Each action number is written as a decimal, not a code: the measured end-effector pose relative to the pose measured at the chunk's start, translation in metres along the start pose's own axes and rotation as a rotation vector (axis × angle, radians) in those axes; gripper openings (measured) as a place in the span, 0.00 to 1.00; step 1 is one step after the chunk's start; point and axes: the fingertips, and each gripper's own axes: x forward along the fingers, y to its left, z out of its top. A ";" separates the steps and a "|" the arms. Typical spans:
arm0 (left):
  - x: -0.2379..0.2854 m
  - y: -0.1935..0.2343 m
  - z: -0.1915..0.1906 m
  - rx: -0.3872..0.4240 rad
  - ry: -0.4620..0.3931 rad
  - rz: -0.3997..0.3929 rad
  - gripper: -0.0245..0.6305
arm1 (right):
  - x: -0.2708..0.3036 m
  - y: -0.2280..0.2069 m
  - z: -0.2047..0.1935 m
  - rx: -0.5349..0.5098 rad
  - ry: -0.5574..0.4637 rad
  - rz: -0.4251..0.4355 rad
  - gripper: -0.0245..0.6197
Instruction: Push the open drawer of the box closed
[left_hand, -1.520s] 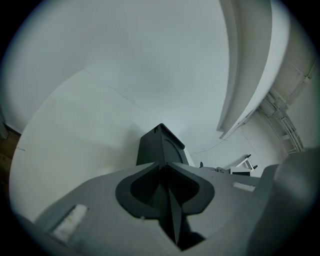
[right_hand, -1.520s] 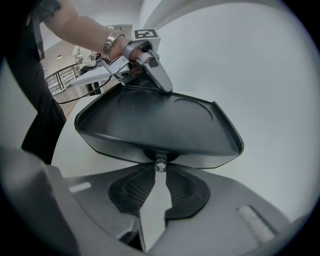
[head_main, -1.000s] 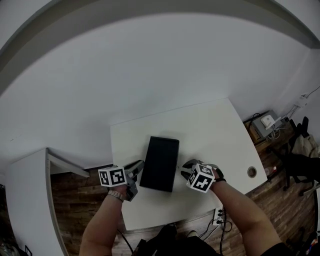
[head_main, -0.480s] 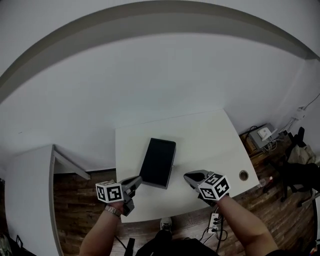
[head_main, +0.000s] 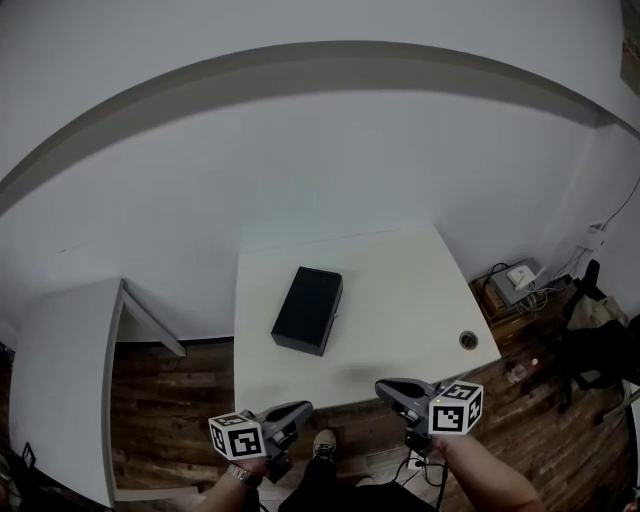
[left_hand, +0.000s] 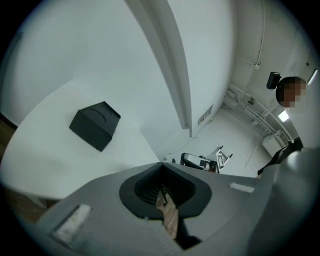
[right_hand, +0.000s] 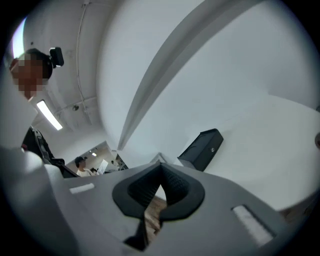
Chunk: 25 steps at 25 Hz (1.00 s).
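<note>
Two grippers show low in the head view, both off the near edge of the table (head_main: 410, 300) and over the wooden floor (head_main: 170, 400). Your left gripper (head_main: 298, 409) and your right gripper (head_main: 388, 387) both point toward the table, and neither touches it. The box (head_main: 307, 310) lies on the table, left of its middle and turned a little askew, well apart from both grippers. From here it looks like one compact black block.

In the left gripper view, the jaws of your left gripper (left_hand: 161, 166) are together at the tips and nothing is between them. Through the small gap behind the tips you see only floor. The box (left_hand: 95, 125) stands far ahead, up and to the left, on the table (left_hand: 45, 155). Your right gripper (left_hand: 200, 161) shows small beyond the jaw tips.

In the right gripper view, the jaws of your right gripper (right_hand: 161, 165) are also pressed together and hold nothing. The box (right_hand: 201, 149) is just right of the tips in the picture but far off, on the table (right_hand: 280, 145). Its end face shows a small light dot.
</note>
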 end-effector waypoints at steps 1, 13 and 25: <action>-0.004 -0.013 -0.014 -0.024 -0.008 -0.011 0.04 | -0.009 0.010 -0.007 0.026 -0.014 0.020 0.04; -0.040 -0.104 -0.122 -0.151 0.008 -0.064 0.04 | -0.077 0.095 -0.076 0.213 -0.079 0.113 0.04; -0.044 -0.113 -0.125 -0.155 -0.023 -0.083 0.04 | -0.089 0.122 -0.101 0.257 -0.081 0.129 0.04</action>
